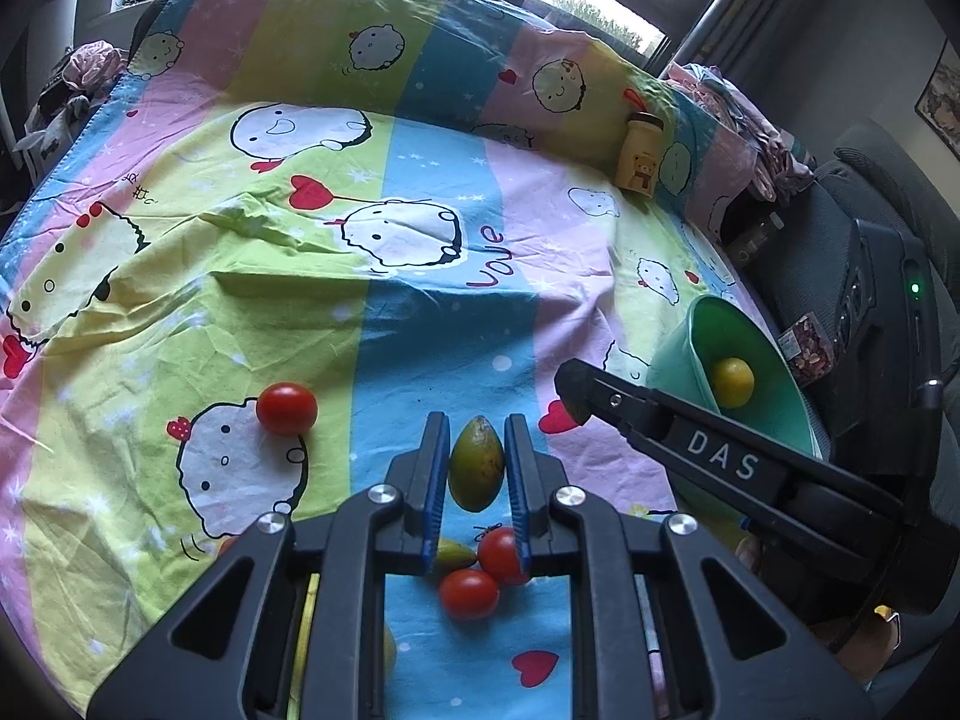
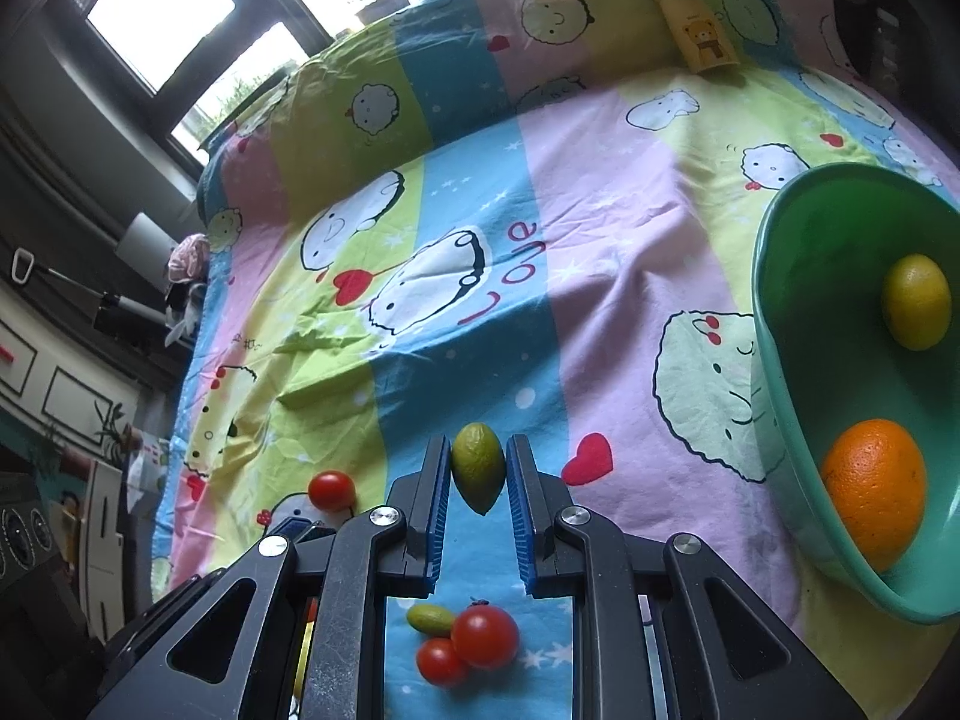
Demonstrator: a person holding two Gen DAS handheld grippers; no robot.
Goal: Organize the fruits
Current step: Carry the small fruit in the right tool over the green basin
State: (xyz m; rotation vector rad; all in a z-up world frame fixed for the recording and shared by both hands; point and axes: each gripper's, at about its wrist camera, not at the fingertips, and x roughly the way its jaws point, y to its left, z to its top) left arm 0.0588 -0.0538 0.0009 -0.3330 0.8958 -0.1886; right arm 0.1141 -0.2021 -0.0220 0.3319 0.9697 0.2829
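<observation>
One word, "Love", reads on the bedsheet point(image 2: 504, 276) print.

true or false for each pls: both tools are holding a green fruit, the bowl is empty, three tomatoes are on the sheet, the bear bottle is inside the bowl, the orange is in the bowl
1. Both tools hold a green fruit. True: the left tool is shut on a green fruit, and the right tool on another green fruit.
2. The bowl is empty. False: the green bowl holds an orange and a lemon.
3. Three tomatoes lie on the sheet. True: one apart, two together.
4. The bear bottle is inside the bowl. False: the bottle stands far back on the sheet.
5. The orange is in the bowl. True.
</observation>
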